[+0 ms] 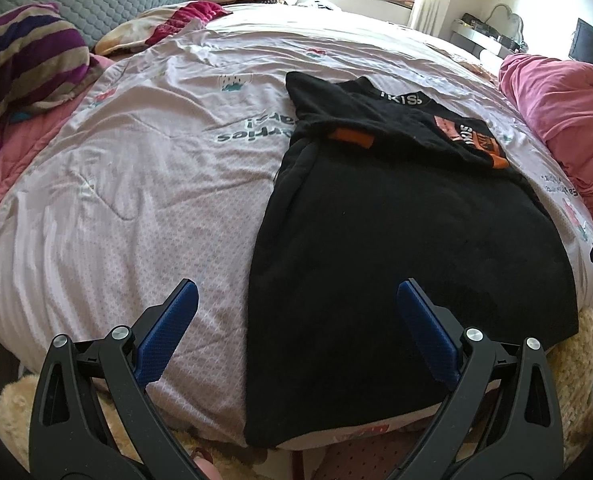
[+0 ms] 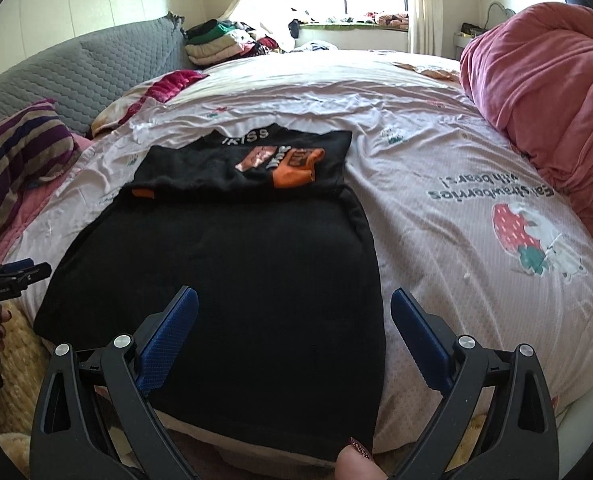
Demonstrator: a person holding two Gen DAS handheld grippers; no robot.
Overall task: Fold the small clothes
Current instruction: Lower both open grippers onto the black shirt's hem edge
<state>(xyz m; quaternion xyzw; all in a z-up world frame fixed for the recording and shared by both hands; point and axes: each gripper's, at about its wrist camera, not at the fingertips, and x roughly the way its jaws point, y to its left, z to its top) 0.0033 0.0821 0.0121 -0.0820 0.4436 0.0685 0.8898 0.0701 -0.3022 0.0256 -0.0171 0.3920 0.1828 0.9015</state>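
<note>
- Bedroom w/ a window; pink printed bedsheet point(image 1: 144, 200) covers the bed, black shirt point(image 1: 408, 264) lies flat near its front edge, sleeves folded in, hem hanging over.
- Left gripper point(image 1: 296, 312) hovers low over shirt's left edge, jaws wide apart, holding nothing.
- Right gripper point(image 2: 294, 320) hovers over the hem, jaws wide apart, empty.
- Right view only: a fingertip point(image 2: 356, 464) w/ painted nail at bottom; strawberry print point(image 2: 516, 232).
- Left view only: shirt's left-side bedsheet.
</note>
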